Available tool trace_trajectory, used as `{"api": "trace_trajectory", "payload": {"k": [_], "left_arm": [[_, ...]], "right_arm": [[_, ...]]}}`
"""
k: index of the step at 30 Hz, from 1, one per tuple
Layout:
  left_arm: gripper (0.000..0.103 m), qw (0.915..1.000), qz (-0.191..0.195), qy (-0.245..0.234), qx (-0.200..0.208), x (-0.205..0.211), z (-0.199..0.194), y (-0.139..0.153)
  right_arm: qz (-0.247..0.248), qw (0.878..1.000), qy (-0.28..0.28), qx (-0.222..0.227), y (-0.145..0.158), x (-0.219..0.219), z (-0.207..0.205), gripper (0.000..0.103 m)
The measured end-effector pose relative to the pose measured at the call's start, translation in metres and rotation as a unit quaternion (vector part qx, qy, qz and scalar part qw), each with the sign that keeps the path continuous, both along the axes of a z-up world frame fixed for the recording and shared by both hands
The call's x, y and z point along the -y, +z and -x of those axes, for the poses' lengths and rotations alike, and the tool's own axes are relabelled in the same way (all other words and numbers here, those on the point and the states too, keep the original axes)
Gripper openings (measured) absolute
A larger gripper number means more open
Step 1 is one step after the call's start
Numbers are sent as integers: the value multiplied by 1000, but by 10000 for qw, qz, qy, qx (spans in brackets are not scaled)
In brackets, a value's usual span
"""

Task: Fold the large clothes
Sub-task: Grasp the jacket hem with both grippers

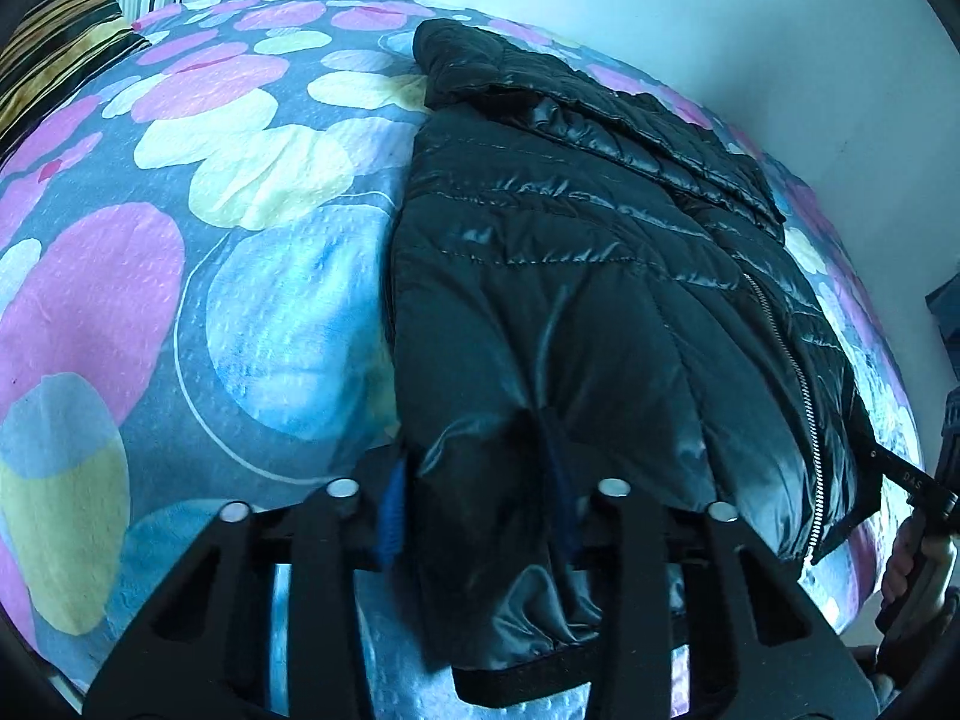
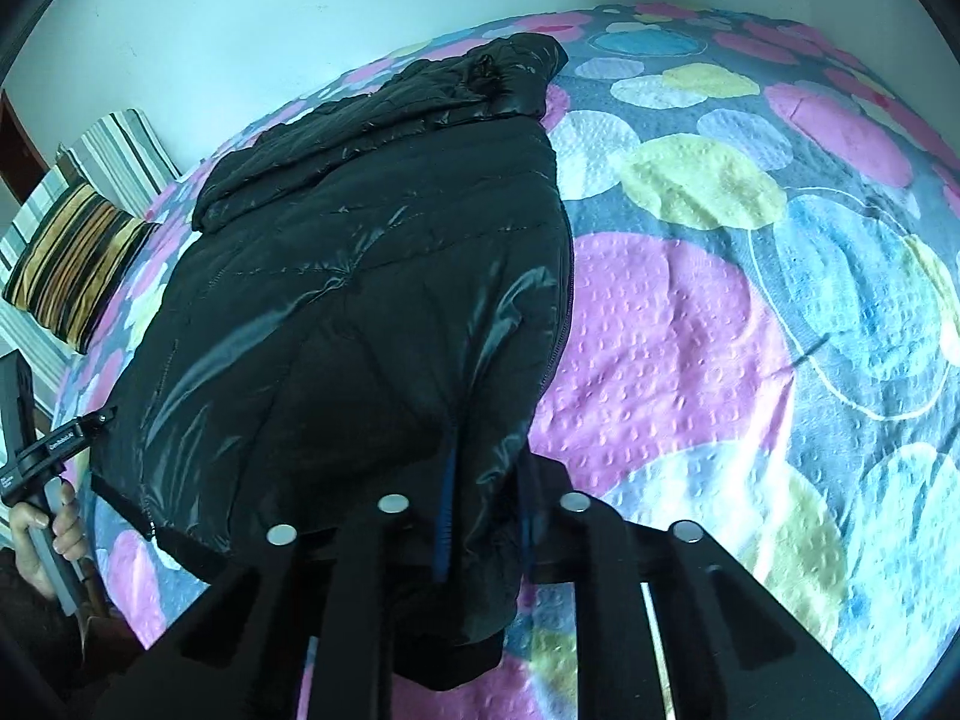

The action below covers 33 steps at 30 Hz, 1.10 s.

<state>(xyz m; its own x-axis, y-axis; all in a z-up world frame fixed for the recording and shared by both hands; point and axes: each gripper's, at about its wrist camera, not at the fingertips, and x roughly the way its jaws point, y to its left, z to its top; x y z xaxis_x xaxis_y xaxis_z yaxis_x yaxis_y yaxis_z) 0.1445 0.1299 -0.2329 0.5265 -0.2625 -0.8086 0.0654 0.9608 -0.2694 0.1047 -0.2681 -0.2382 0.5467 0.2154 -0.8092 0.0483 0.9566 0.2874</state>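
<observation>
A shiny black puffer jacket [image 1: 570,252] lies on the bed, its hood [image 1: 462,60] at the far end and its zipper [image 1: 798,390] along the right edge. My left gripper [image 1: 477,480] is shut on the near hem, and the fabric bunches up between its blue pads [image 1: 393,516]. In the right wrist view the same jacket [image 2: 372,276] fills the left half. My right gripper [image 2: 485,498] is shut on the hem's other near corner, with cloth pinched between its pads [image 2: 444,510]. Each view shows the other gripper at the picture's edge, held by a hand [image 2: 42,534].
The bedspread [image 1: 180,240] has large pink, yellow and blue circles and spreads wide on both sides of the jacket [image 2: 690,330]. A striped cushion [image 2: 78,264] and striped pillows lie at the bed's far left. A pale wall [image 1: 720,0] stands right behind the bed.
</observation>
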Motion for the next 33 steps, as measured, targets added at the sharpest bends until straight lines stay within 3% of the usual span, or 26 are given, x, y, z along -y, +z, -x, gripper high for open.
{"api": "trace_trajectory", "payload": {"k": [6,14,20,27,33], "left_arm": [[13,9999,131,-5,76,-4,8,9],[11,9978,539,12,379,-15,25,44],[10,9946,691,98,766,-13,8,82],[9,9889,708,69,1302,-9,-30,127],[10,9877,642,111,1419,-3,-100,147]], "right_arm": [[-250,9996,-59,74,7,5,8,10],[-740,9967,-123,298,31,15,31,9],[-1018,9928,-105,626,57,19,25,9],[-1336,9849,-90,1102,97,28,-10,8],[-1873,9752,-263,1147,114,40,-86,8]]}}
